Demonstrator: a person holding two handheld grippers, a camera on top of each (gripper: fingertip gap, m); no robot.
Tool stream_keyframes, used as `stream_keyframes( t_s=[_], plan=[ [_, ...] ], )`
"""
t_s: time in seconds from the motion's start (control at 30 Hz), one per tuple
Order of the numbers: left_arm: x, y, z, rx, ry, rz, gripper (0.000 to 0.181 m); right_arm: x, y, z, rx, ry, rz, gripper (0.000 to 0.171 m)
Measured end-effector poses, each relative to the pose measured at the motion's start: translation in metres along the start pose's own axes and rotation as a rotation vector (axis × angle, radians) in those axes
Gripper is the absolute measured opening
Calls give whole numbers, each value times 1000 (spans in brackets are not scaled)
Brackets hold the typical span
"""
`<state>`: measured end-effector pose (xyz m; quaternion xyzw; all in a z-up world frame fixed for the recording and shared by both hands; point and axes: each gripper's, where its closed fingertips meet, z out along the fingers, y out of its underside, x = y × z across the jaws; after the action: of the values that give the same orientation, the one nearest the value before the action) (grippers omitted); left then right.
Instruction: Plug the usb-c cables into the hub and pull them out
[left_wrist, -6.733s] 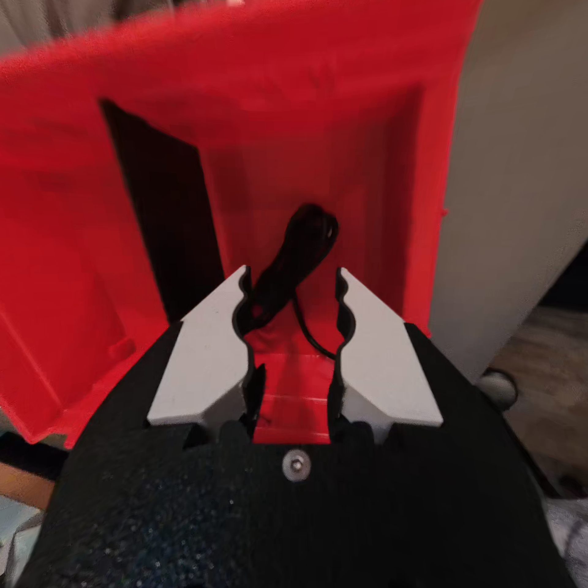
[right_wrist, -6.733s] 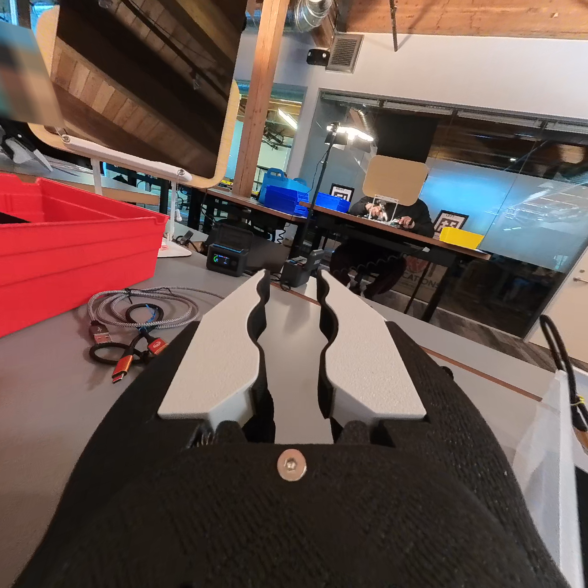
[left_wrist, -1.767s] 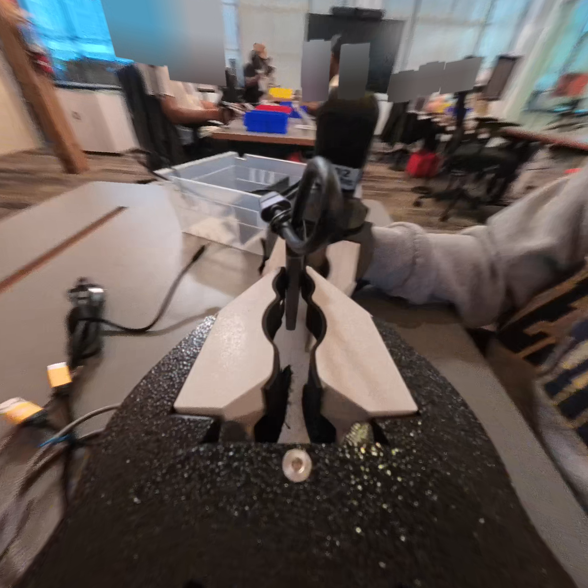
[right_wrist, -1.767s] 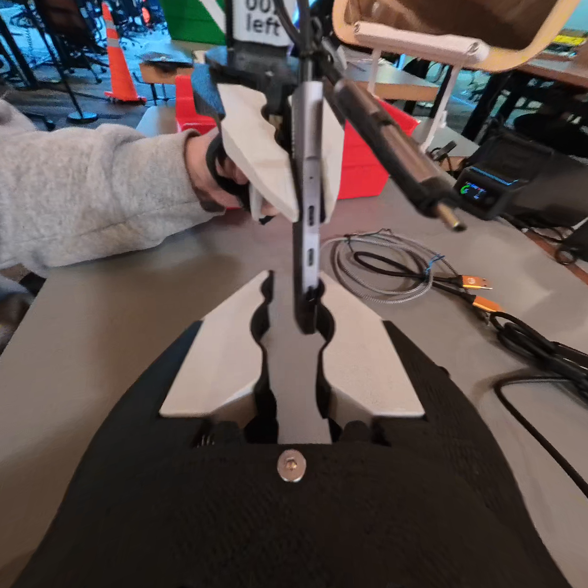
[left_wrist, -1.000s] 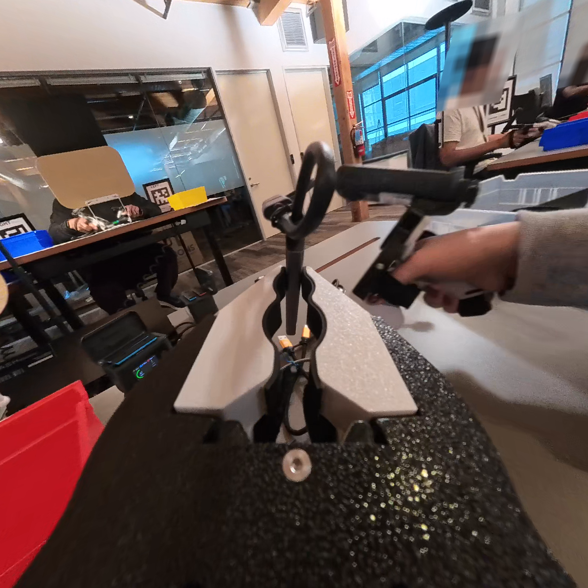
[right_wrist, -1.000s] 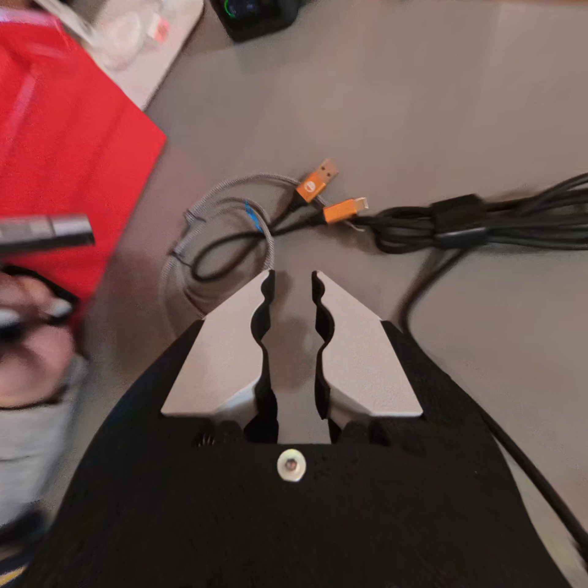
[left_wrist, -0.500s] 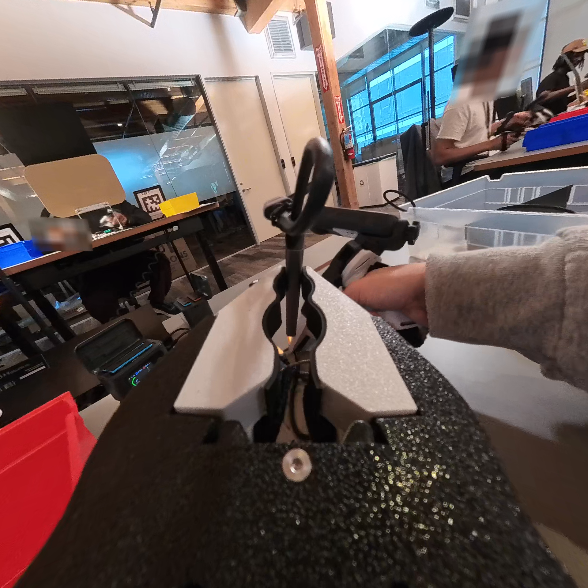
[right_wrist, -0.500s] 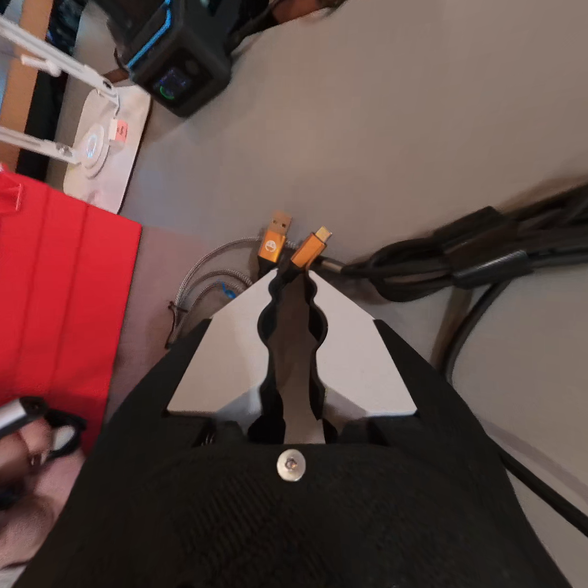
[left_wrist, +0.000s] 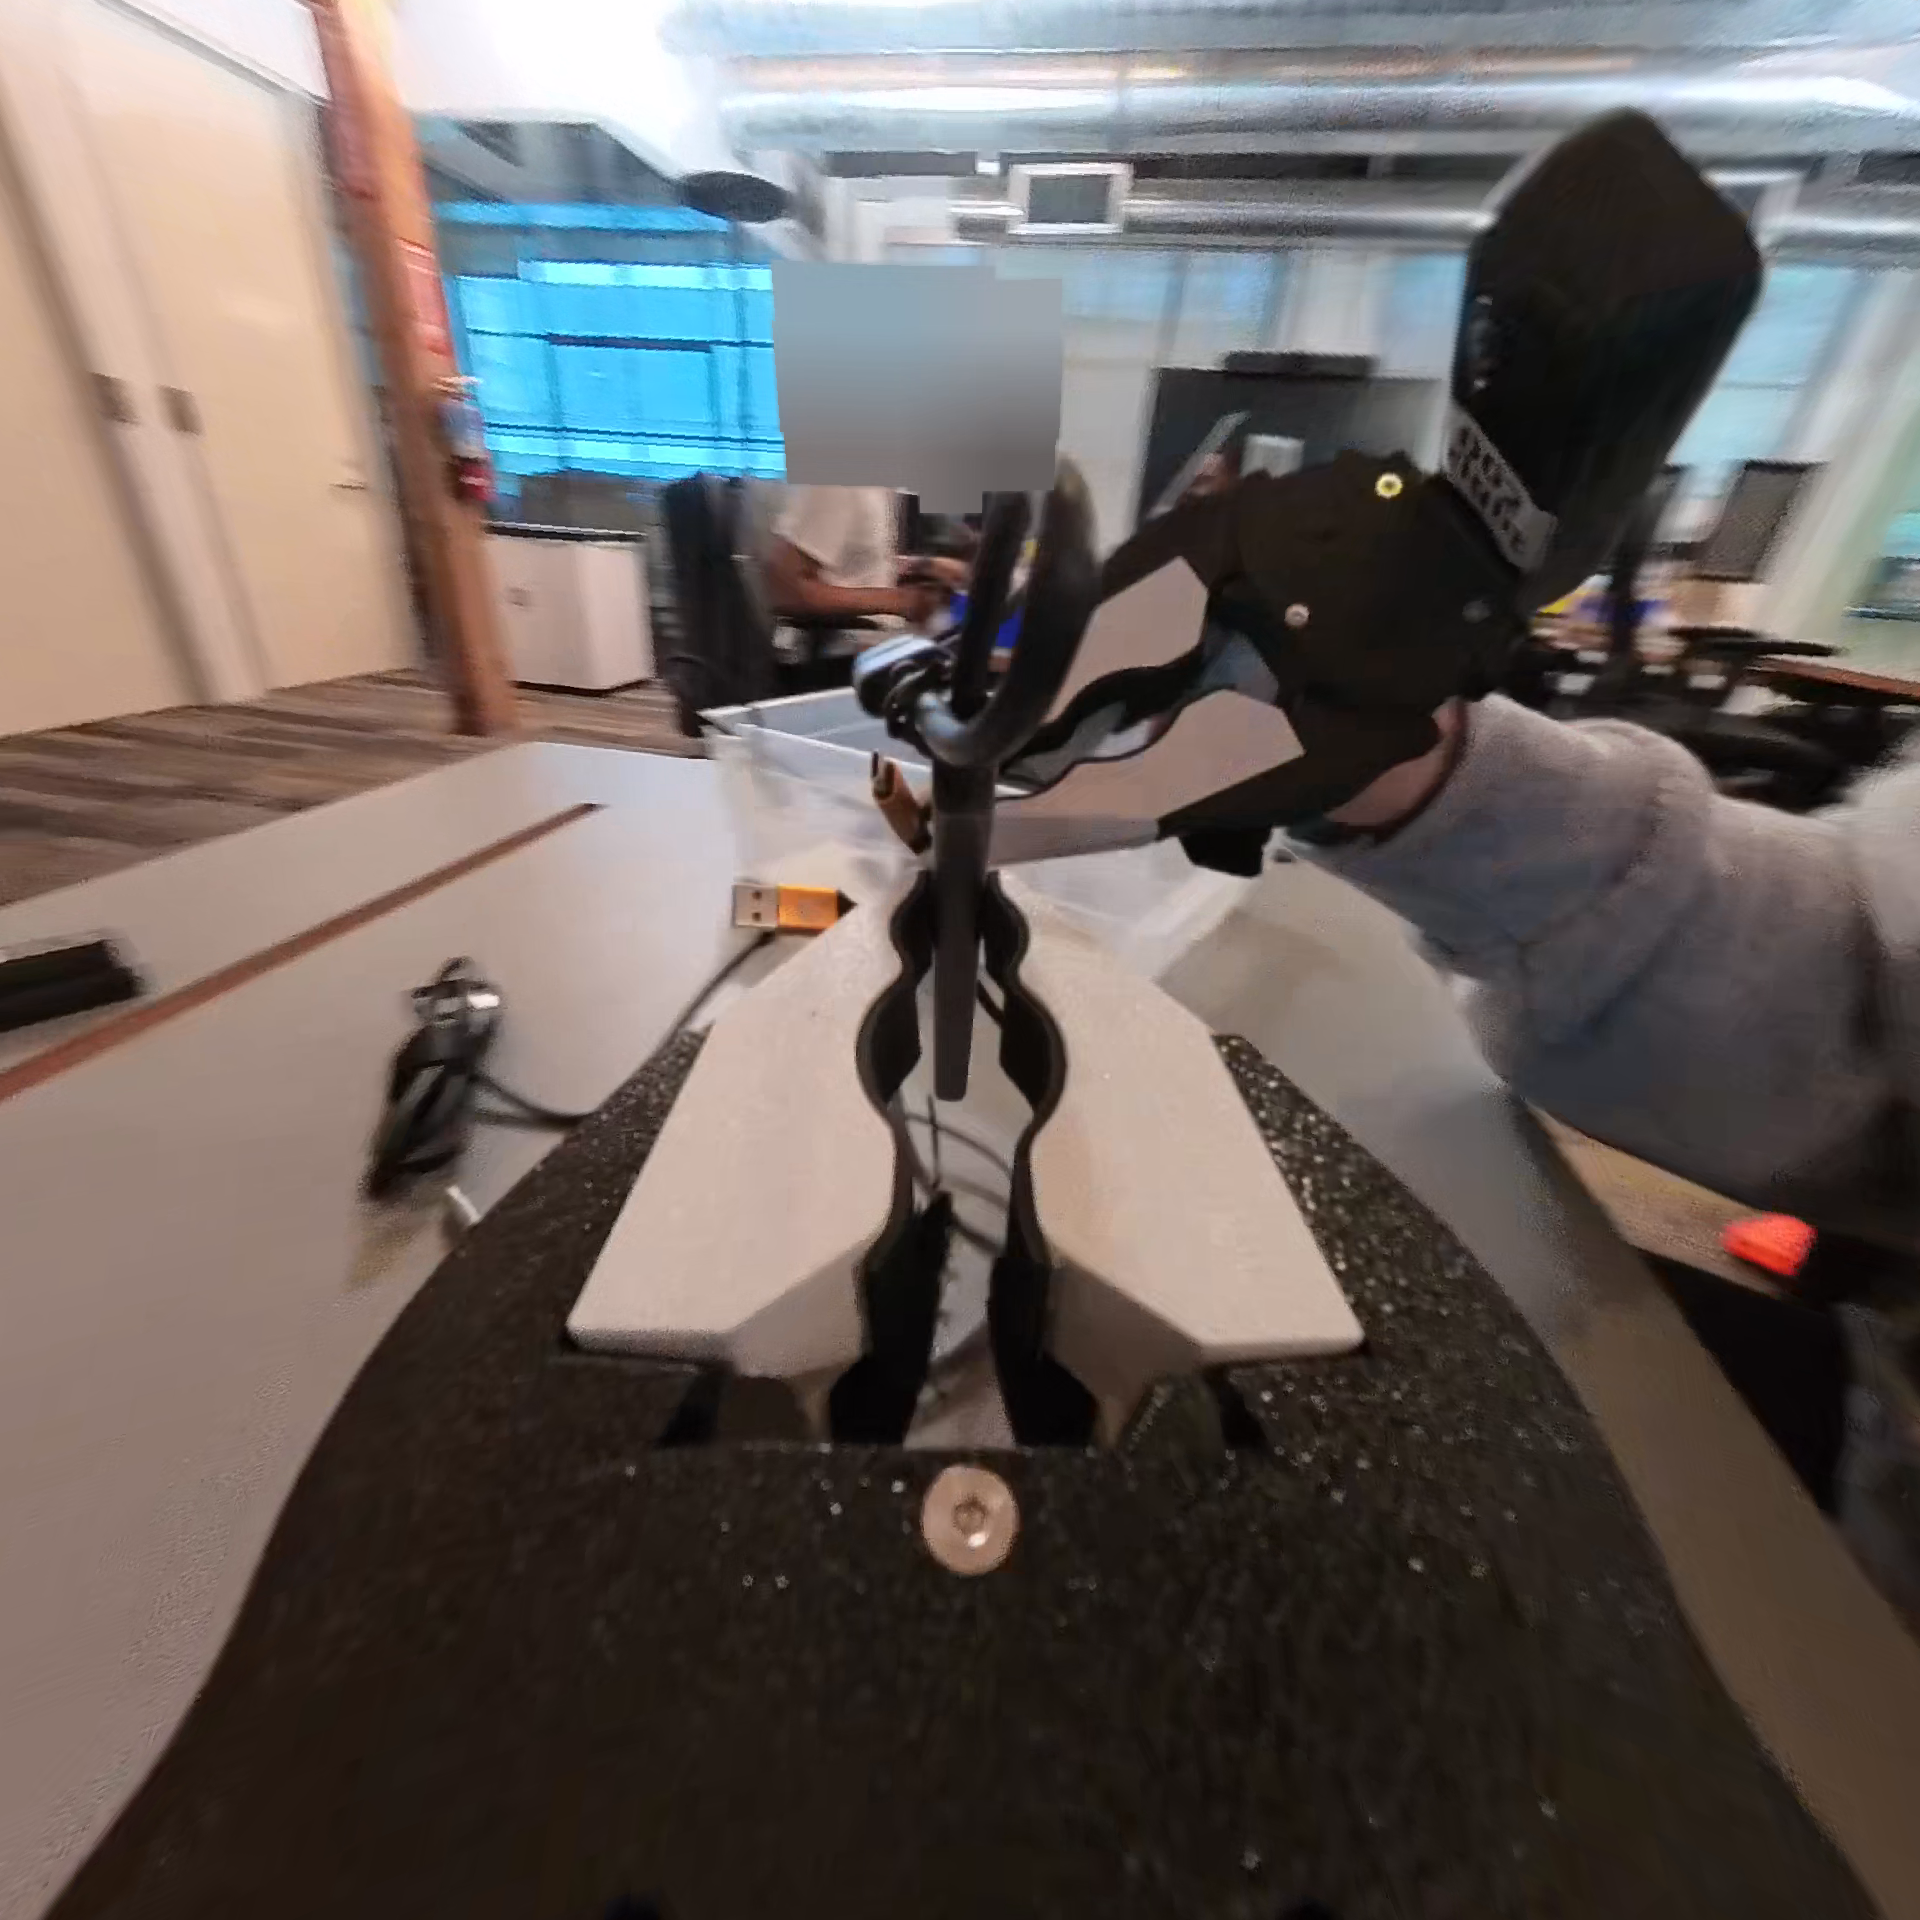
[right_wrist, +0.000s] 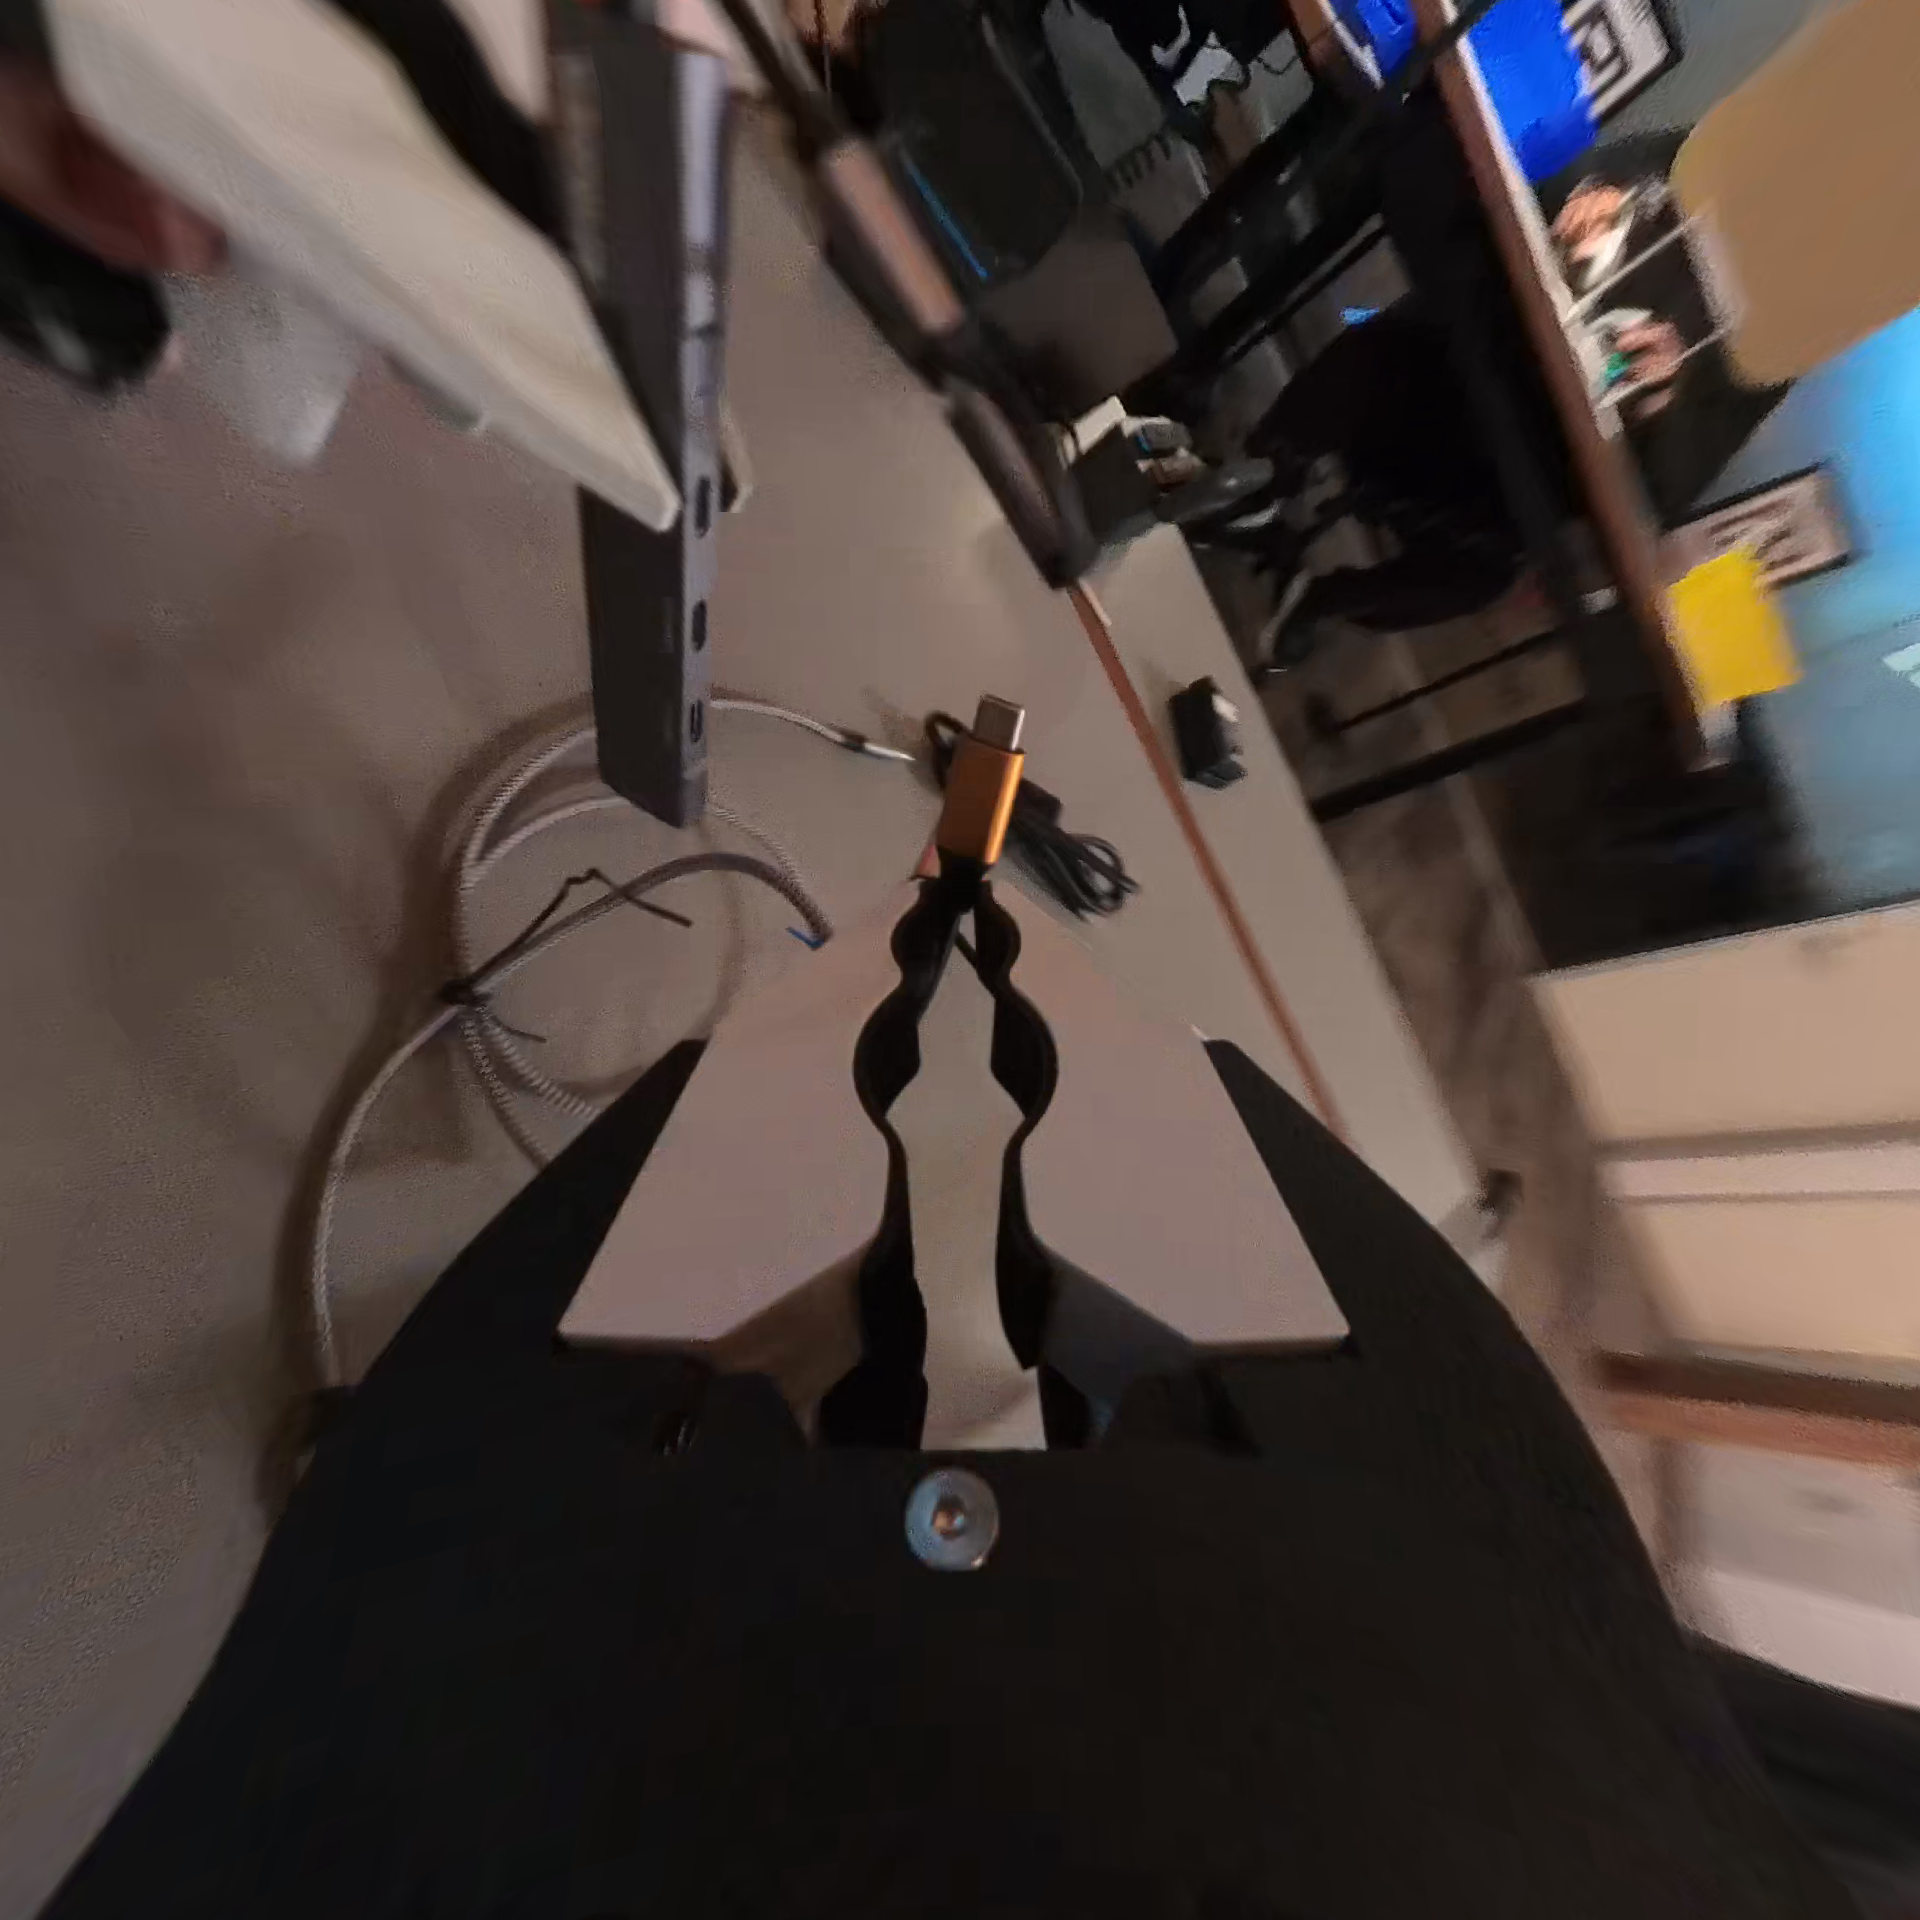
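While the left gripper (left_wrist: 956, 914) holds the dark hub (left_wrist: 954, 935) tight between its two fingers, the hub stands up straight above the gray table (left_wrist: 239, 1122). From the right wrist view the same hub (right_wrist: 665, 582) is a long dark bar with small ports down its side, and it hangs over the table. Its own short black cable (left_wrist: 1039, 623) curls in a loop at the top.

The right gripper (right_wrist: 951, 894) is pinched shut on the neck of the orange usb-c plug (right_wrist: 982, 784). The silver tip of the plug points away from the gripper, up in the air, near the hub but not touching it. In the left wrist view the right gripper (left_wrist: 997, 790) comes in from the right side, held by a hand in a gray sleeve (left_wrist: 1621, 935), and the orange plug (left_wrist: 899, 805) sits just beside the hub.

A second orange plug (left_wrist: 795, 906), the flat wide kind, lies on the table just past the left gripper's tips. The gray braided cable (right_wrist: 499, 997) lies in loops on the table under the hub. A small black cable bundle (left_wrist: 426, 1070) lies nearer the left edge of the table. A clear plastic bin (left_wrist: 790, 727) sits at the far edge.
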<state>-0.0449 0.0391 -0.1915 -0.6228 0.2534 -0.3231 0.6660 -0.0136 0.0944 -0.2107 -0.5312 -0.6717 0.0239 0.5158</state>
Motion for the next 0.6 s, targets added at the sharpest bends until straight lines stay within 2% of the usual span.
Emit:
stream_keyframes(
  t_s=[0.13,0.23,0.47,0.6],
  plan=[
    [28,15,10,-41,211,-83,7,-18,5,-30,-91,107,-412,5],
    [39,31,13,-103,296,-93,7,-36,11,-38,-144,131,-622,5],
    [45,60,17,-214,287,92,7,-52,26,-39,-281,162,-769,5],
    [45,73,17,-261,282,121,7,-60,31,-30,-323,220,-832,5]
  ],
)
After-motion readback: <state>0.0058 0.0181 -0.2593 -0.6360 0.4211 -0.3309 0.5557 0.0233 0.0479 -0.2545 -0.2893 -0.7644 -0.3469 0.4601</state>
